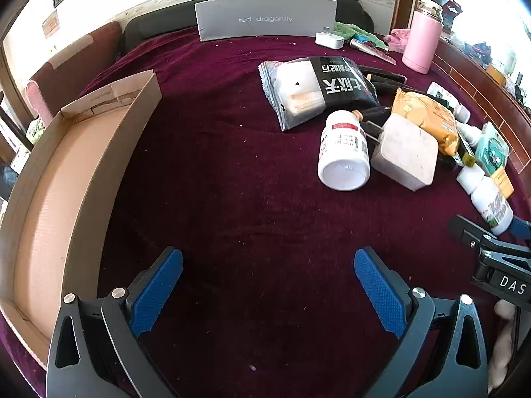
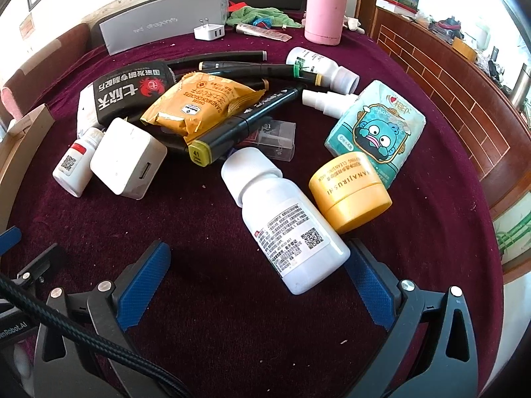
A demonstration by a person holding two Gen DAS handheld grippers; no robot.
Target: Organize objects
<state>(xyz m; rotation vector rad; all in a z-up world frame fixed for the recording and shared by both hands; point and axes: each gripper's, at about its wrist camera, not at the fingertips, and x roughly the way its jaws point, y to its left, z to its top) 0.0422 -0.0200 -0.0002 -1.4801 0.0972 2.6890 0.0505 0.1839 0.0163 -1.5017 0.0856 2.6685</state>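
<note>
On maroon cloth (image 2: 205, 265), white bottle (image 2: 285, 229) lies cap pointing away.

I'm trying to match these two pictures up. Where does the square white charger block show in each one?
Left wrist view: the white charger block lies right of centre, beside a small white pill bottle.
Right wrist view: the same block lies left of centre, USB port facing the camera, again beside that bottle.
Shared landmark: the pink flask at the back.
</note>
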